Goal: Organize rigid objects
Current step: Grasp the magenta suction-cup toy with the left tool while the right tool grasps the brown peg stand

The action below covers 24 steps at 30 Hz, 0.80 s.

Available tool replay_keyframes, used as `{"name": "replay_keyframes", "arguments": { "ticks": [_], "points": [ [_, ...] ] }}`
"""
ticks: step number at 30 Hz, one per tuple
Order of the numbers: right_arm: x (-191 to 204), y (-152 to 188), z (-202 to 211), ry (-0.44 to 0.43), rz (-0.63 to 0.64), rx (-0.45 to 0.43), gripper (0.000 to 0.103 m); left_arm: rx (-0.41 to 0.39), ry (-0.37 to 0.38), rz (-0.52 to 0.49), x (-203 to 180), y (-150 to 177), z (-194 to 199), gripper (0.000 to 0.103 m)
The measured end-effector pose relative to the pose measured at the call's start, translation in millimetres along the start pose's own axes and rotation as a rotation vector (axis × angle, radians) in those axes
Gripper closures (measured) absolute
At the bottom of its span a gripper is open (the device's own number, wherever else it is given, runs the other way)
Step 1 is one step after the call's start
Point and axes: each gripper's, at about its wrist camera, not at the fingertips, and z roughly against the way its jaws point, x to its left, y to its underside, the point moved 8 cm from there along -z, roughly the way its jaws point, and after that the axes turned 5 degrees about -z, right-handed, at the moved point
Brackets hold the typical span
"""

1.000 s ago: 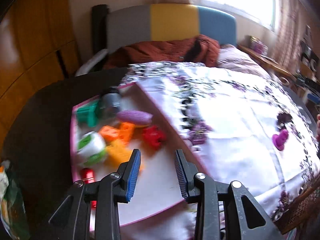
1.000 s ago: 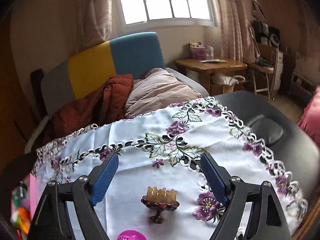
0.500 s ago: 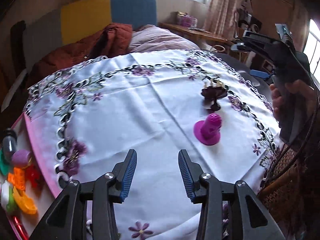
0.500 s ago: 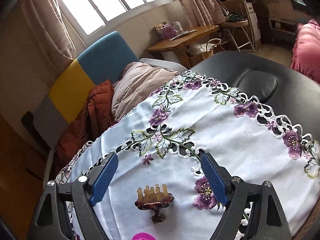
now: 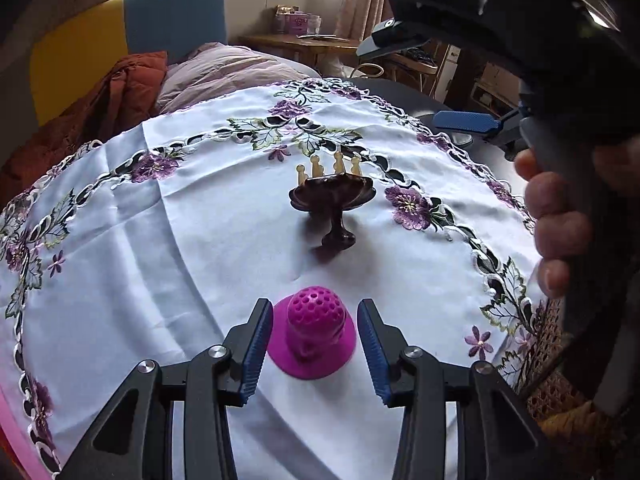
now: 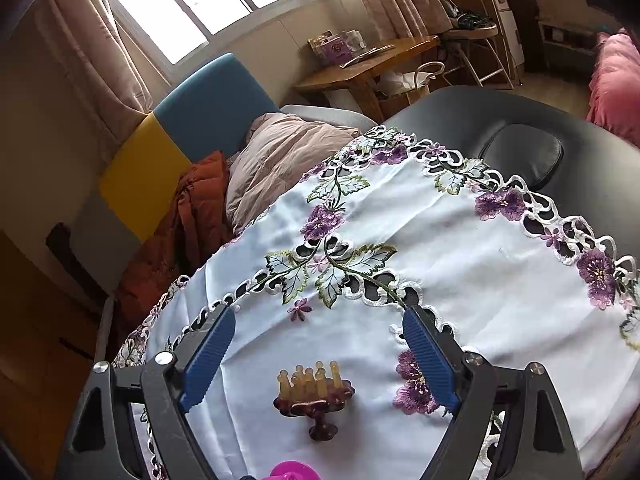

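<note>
Magenta perforated dome on a flared base [image 5: 312,332], left wrist view: stands upright on the table's embroidered cloth [image 5: 160,260], between the parted pads of the left tongs [image 5: 316,350], neither pad touching; judged light, stiff moulded plastic, best pinched across the dome above the flange. Right wrist view: right tongs [image 6: 320,356] wide apart and empty above the dark footed dish of pale pegs [image 6: 314,398], probably top-heavy; the pegs look loose, so grip the stem or bowl.
</note>
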Motion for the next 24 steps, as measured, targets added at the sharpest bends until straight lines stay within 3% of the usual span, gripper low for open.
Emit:
{"name": "replay_keyframes", "arguments": {
  "ticks": [2, 3, 5, 17, 20, 24],
  "points": [
    [0.1, 0.3, -0.8, 0.004, 0.004, 0.0, 0.017, 0.013, 0.023, 0.028, 2.8, -0.7, -9.9, 0.061],
    [-0.2, 0.8, -2.0, 0.007, 0.004, 0.004, 0.017, 0.014, 0.035, 0.044, 4.4, 0.2, -11.5, 0.07],
    [-1.1, 2.7, -5.5, 0.011, 0.005, 0.019, 0.017, -0.019, 0.044, 0.075, 10.2, 3.5, -3.5, 0.071],
    [10.9, 49.3, -46.4, 0.034, 0.119, 0.278, 0.016, -0.05, -0.115, 0.27, 80.3, 77.2, 66.1, 0.072],
    [13.5, 64.7, -55.8, 0.046, 0.151, 0.346, 0.016, -0.061, -0.125, 0.299, 88.4, 89.6, 80.9, 0.072],
    [18.3, 78.1, -62.9, 0.089, 0.238, 0.374, 0.016, -0.081, -0.118, 0.322, 90.5, 96.4, 94.3, 0.071]
  ]
}}
